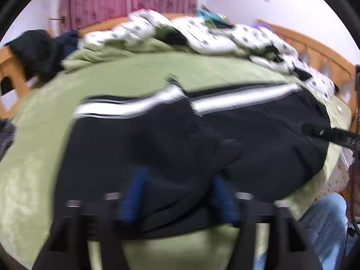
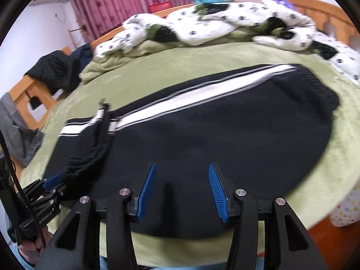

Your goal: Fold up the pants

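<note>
Black pants (image 2: 202,135) with white side stripes are lying on a green bed sheet (image 2: 225,56), their long axis running from near left to the waistband at far right, the leg end folded over at left. The right gripper (image 2: 181,191) is hovering spread above them; the left gripper (image 1: 177,193), blurred, is also gaping.

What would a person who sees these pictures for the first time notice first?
The black pants with a broad white side stripe lie across the middle of the green bed cover, one end folded back on itself. The right gripper hovers open over their near edge. Behind, a white spotted duvet is heaped along the far side of the bed.
</note>
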A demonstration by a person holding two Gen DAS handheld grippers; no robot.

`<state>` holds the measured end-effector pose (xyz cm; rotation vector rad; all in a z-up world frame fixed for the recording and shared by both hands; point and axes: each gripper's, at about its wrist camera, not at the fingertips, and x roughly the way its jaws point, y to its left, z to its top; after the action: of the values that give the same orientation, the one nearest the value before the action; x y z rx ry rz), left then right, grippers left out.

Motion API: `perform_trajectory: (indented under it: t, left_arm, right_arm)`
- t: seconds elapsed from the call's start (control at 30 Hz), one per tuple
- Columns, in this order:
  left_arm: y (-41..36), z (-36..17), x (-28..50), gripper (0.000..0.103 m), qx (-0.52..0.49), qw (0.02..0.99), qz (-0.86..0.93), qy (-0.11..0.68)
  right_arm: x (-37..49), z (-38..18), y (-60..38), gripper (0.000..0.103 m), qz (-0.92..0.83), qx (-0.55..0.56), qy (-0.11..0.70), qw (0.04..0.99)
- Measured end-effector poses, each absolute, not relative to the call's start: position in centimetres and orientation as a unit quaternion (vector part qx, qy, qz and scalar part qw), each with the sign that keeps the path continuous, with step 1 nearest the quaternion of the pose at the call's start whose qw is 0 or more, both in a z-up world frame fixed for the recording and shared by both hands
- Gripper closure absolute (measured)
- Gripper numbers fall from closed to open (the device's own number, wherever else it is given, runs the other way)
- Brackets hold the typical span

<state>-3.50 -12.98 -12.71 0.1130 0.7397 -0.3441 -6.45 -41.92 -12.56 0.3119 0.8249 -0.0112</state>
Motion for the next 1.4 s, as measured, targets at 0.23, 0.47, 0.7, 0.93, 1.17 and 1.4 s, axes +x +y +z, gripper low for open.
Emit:
perform_trajectory:
  t: [0.23,0.47,0.7,0.93,1.17,1.4]
  left_arm:
    - [-4.0,-10.9,-4.5,0.029,0.044,0.937,-0.095,0.333]
    - [1.5,-11.4,-4.4,0.029,0.05,0.934,-0.038,0.352]
    - [4.8,-11.5,-3.1,0.029,-0.003,0.93,-0.034,0.366]
    - [5.0,-12.8,-1.7,0.029,-0.019,0.919,-0.047,0.39]
    - [5.8,-13.6,-1.1,0.029,-0.047,0.913,-0.052,0.403]
    - [6.6,-13.9,-1.2,0.029,-0.071,0.909,-0.066,0.405]
  right_arm:
    - [-3.2,-12.8,-34.6,0.054,0.078,0.164,0.403,0.897]
    - [-0.9,-14.8,-28.3,0.066,0.103,0.104,0.433,0.889]
    - [-4.6,-12.5,-29.3,0.089,0.115,0.108,0.403,0.902]
    - [-4.2,-15.5,-28.2,0.075,0.114,0.073,0.45,0.883]
    - [2.2,-16.7,-28.4,0.041,0.089,0.12,0.468,0.871]
    - [3.4,-17.1,-29.2,0.089,0.101,0.14,0.452,0.875]
